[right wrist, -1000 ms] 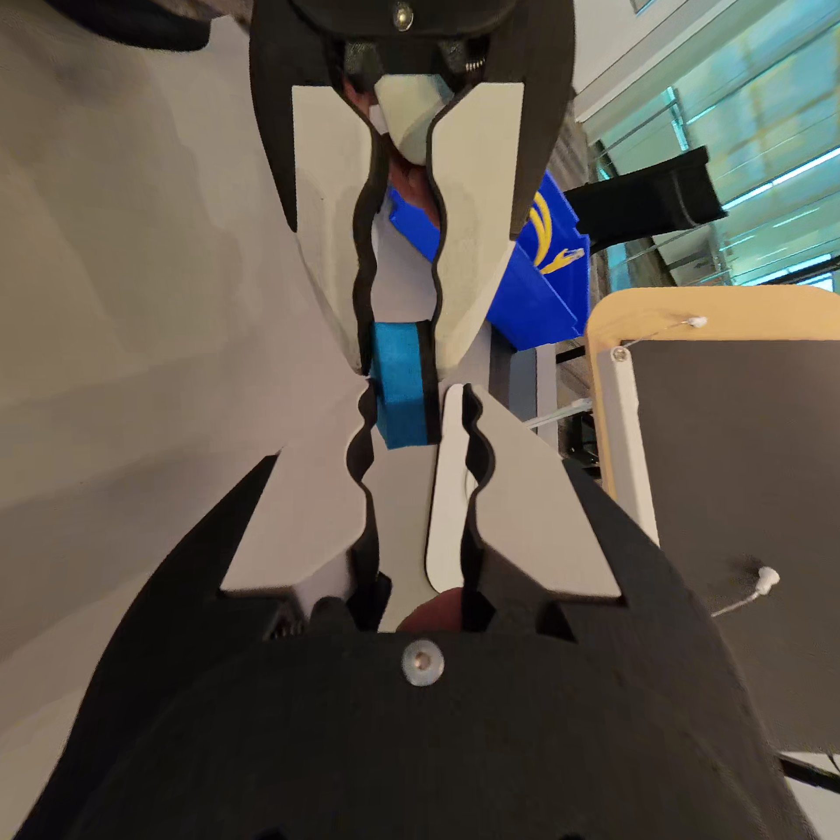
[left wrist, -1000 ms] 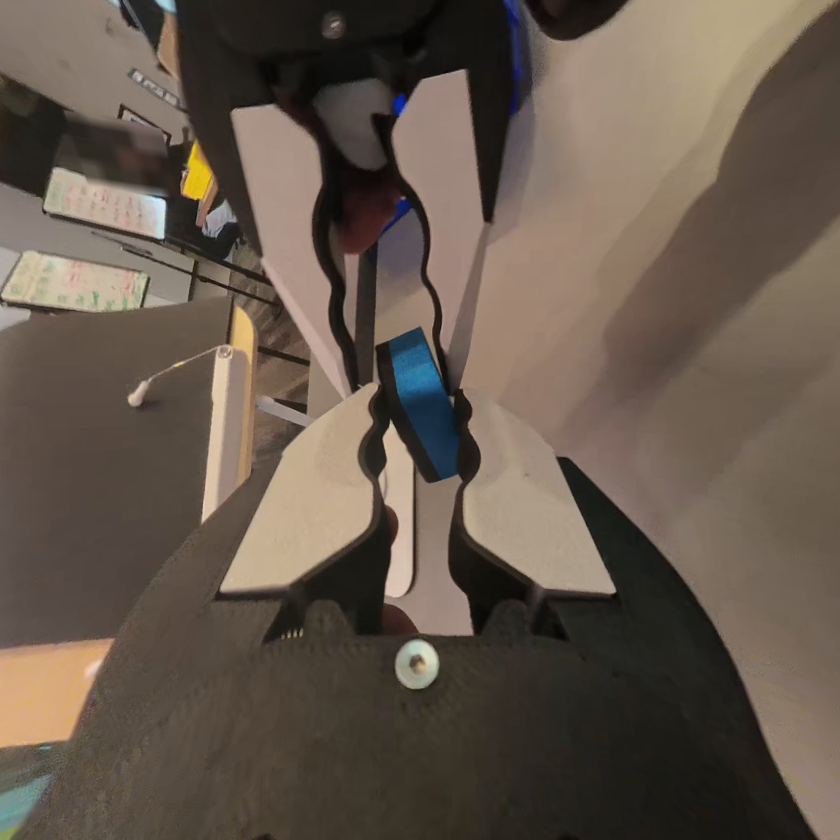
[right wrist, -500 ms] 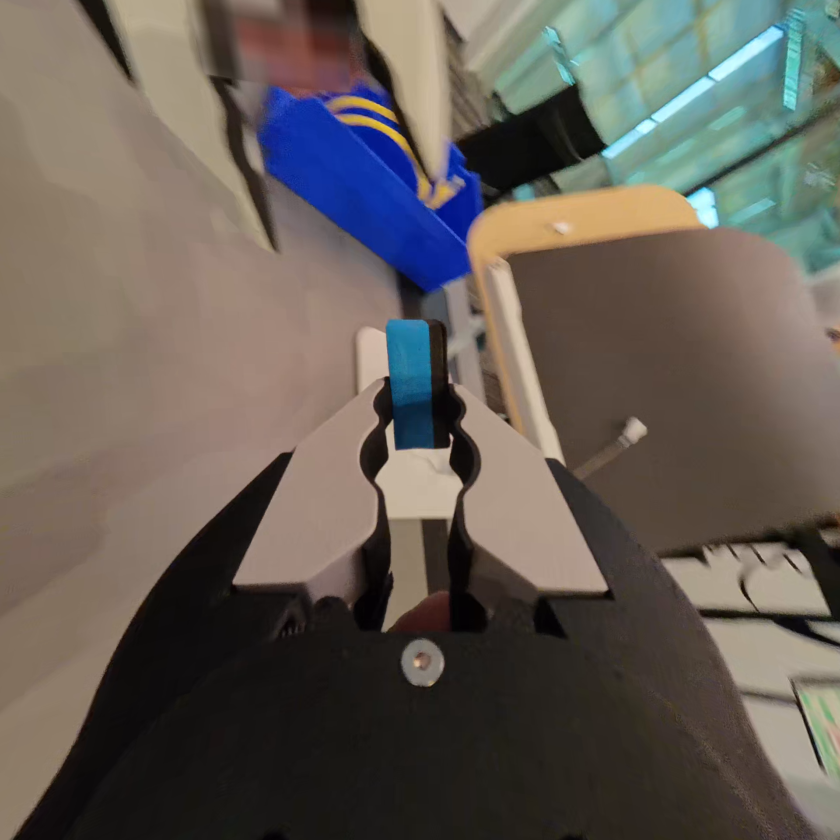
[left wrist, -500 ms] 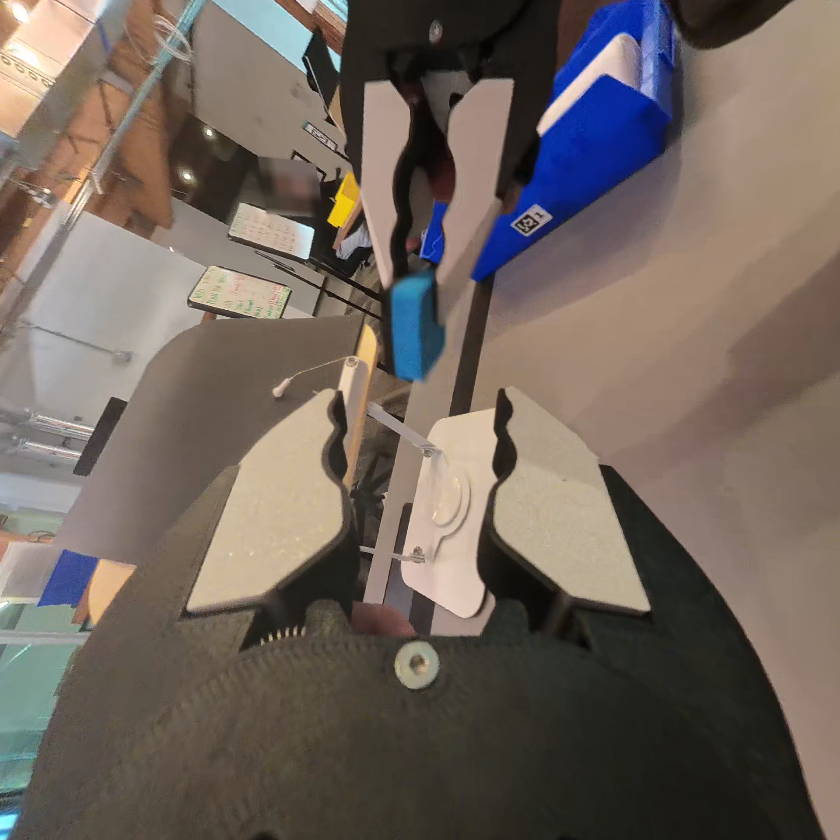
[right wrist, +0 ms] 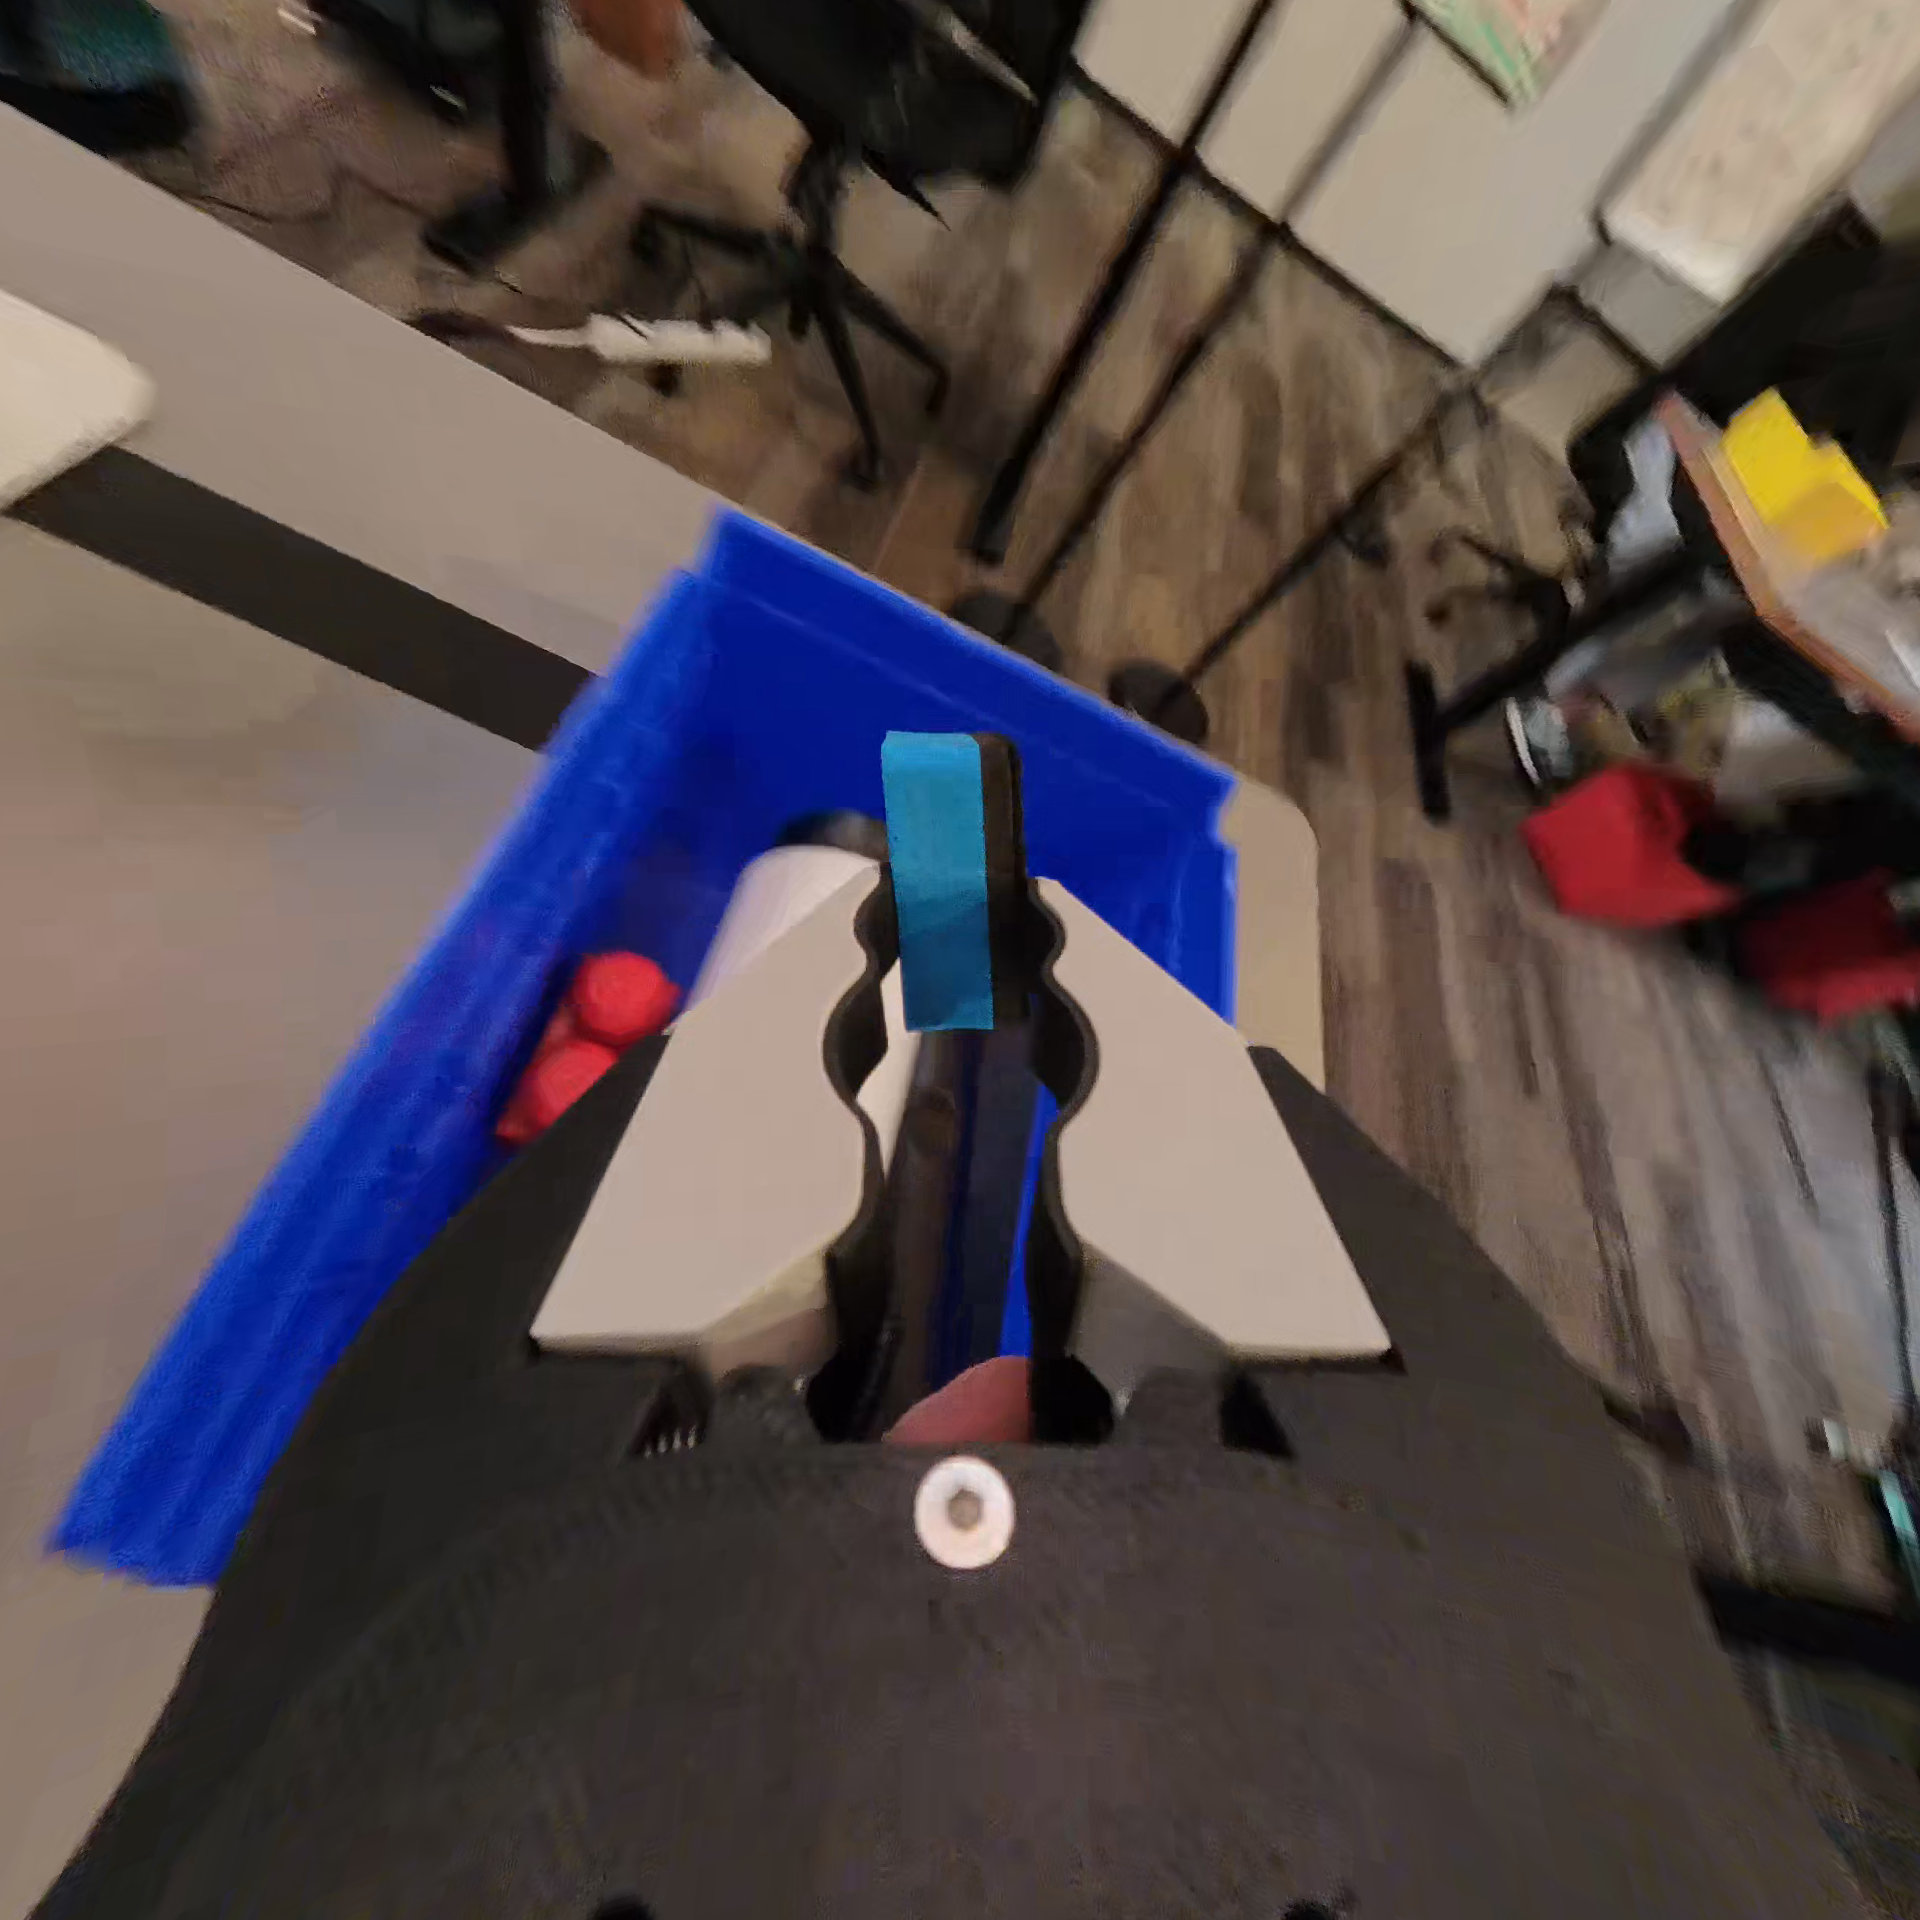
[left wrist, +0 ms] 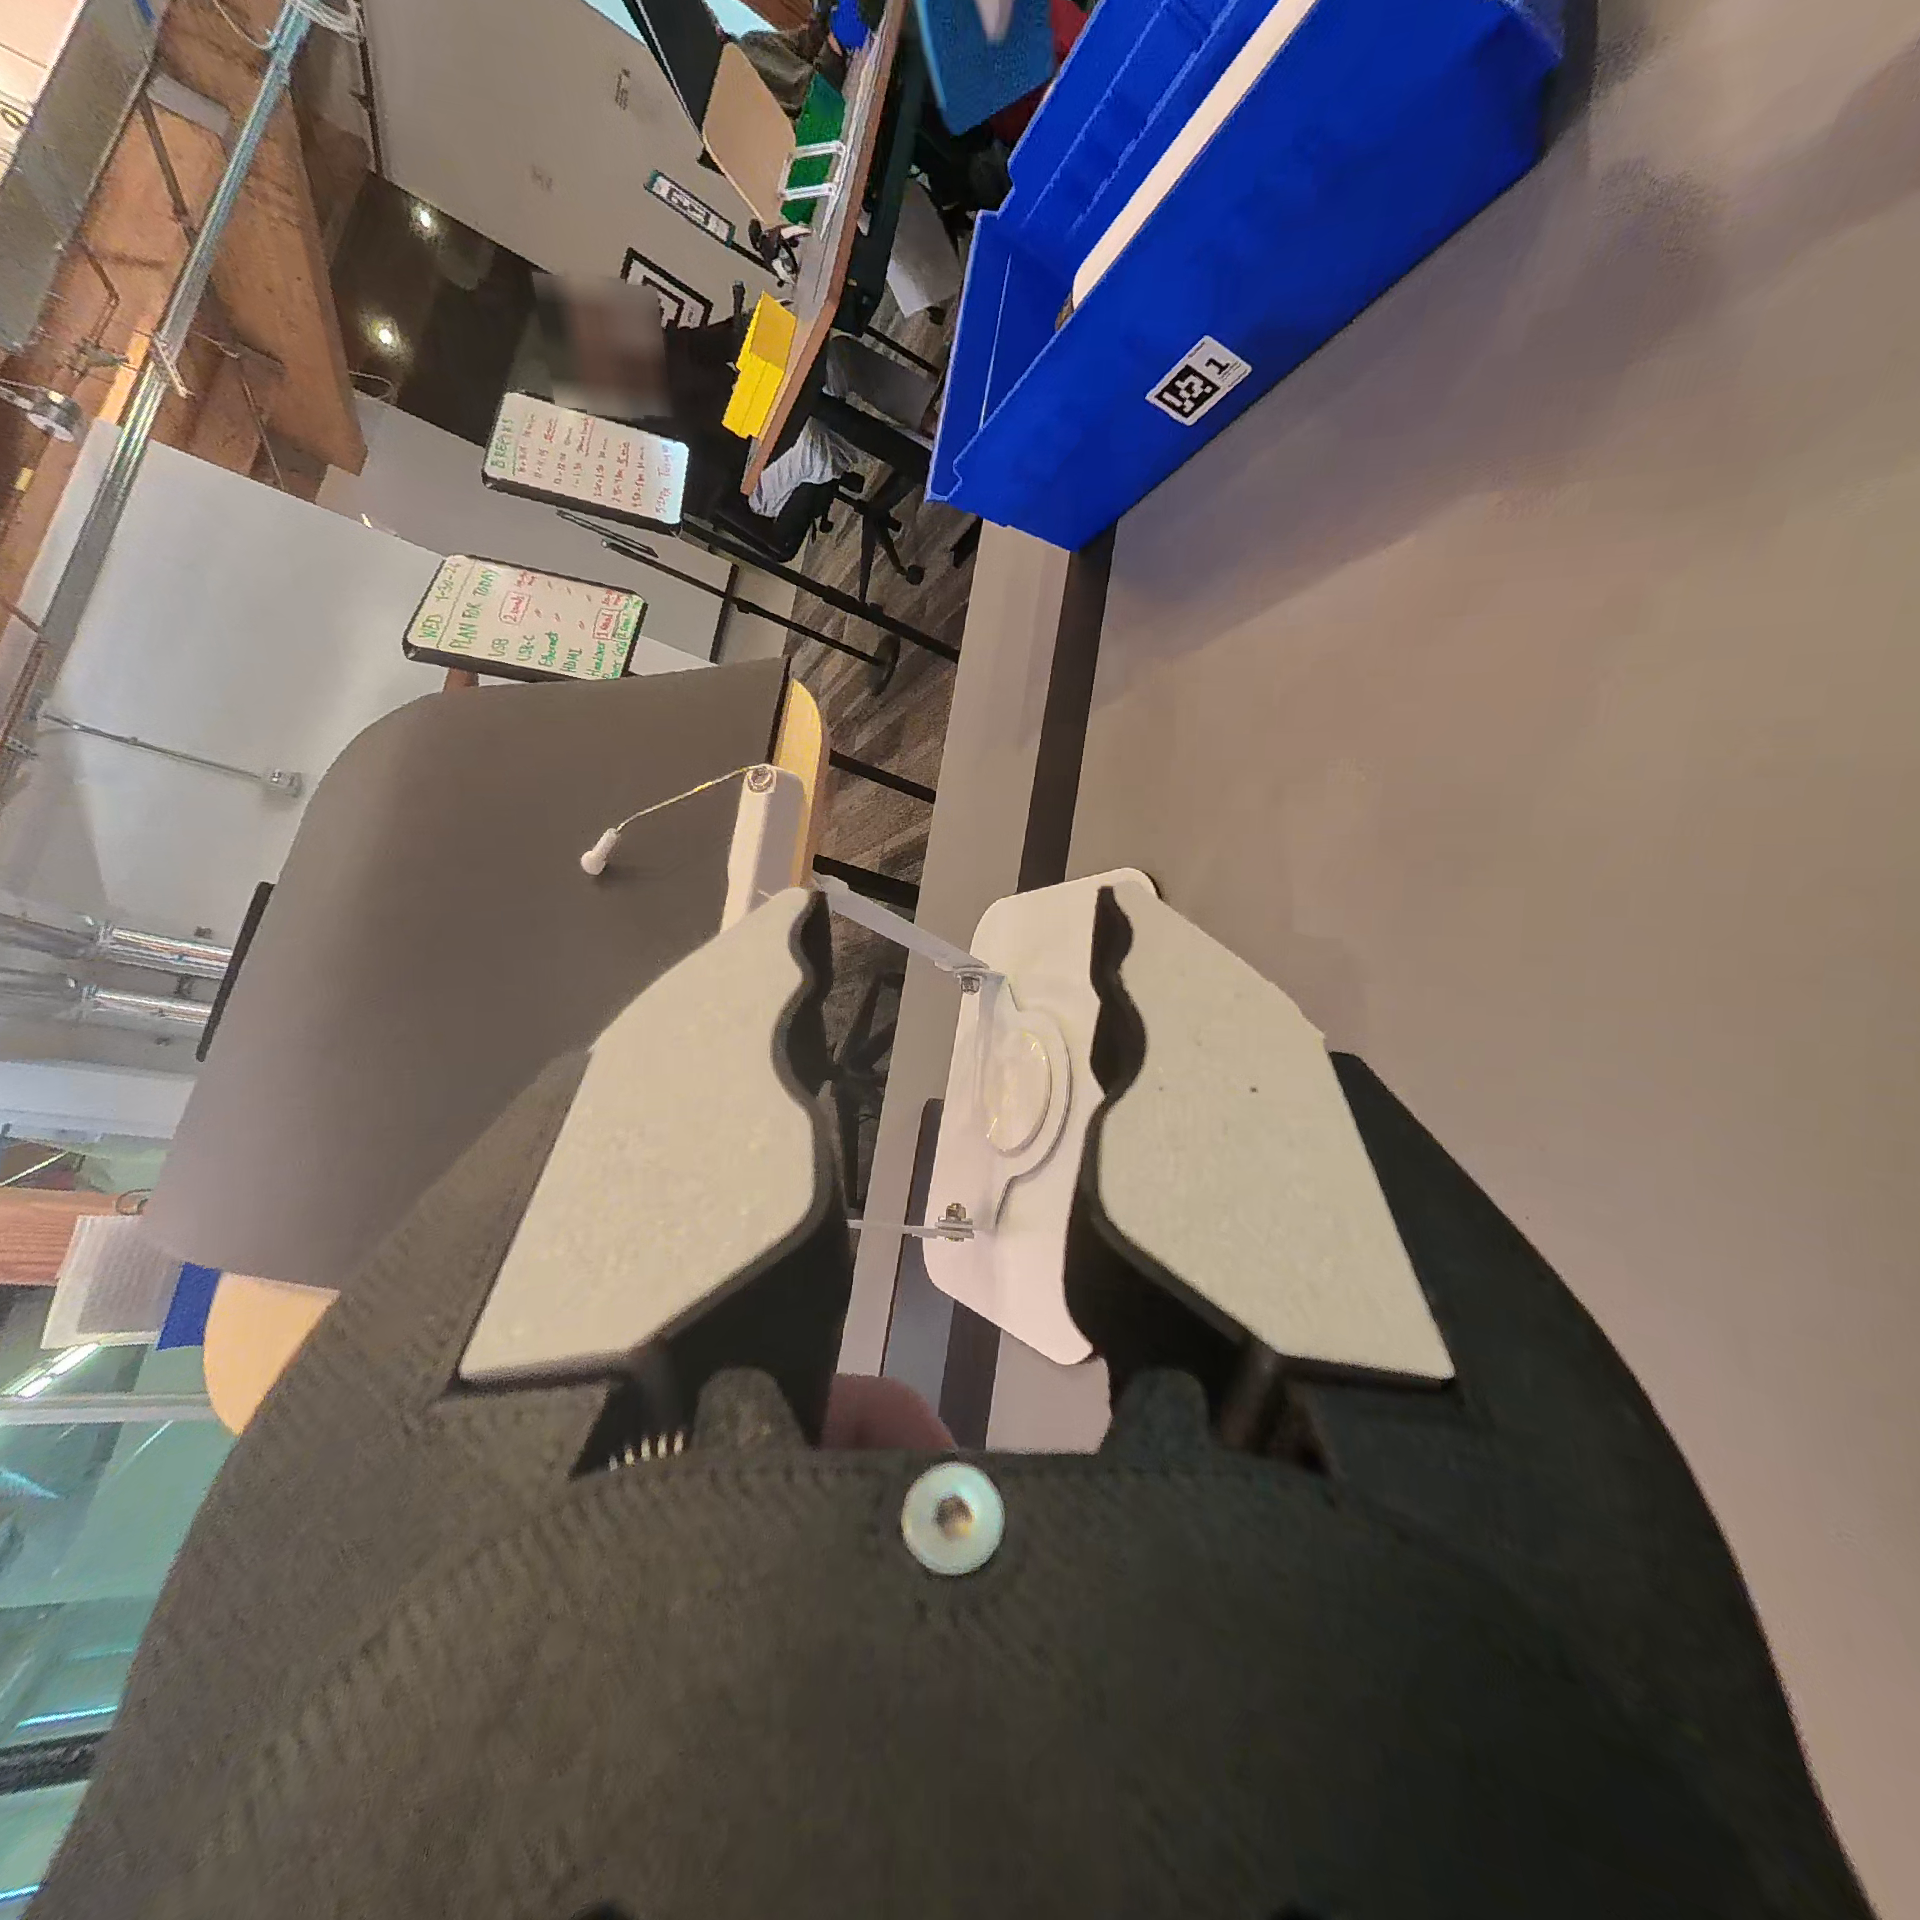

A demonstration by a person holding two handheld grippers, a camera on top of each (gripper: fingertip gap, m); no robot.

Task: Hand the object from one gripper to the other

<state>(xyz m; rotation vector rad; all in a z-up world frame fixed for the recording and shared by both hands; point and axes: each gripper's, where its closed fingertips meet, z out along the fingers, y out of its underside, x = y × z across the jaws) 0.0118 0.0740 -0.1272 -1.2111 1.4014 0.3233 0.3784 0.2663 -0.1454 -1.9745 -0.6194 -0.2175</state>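
Note:
My right gripper is shut on a small blue-and-black foam block, which stands upright between the fingertips and sticks out past them. It hangs over the open blue bin. My left gripper is open and empty above the grey table, near the table's edge. The block and the right gripper do not show in the left wrist view.
The blue bin holds red pieces and a white roll-like thing. In the left wrist view the blue bin sits at the table's far end, and a white bracket lies under the fingers. Chairs, whiteboards and desks stand beyond. The grippers' ends are close to 40 cm from one another.
The left gripper has let go of the block and opened wide. The right gripper has taken the block, drawn away and swung over the blue bin.

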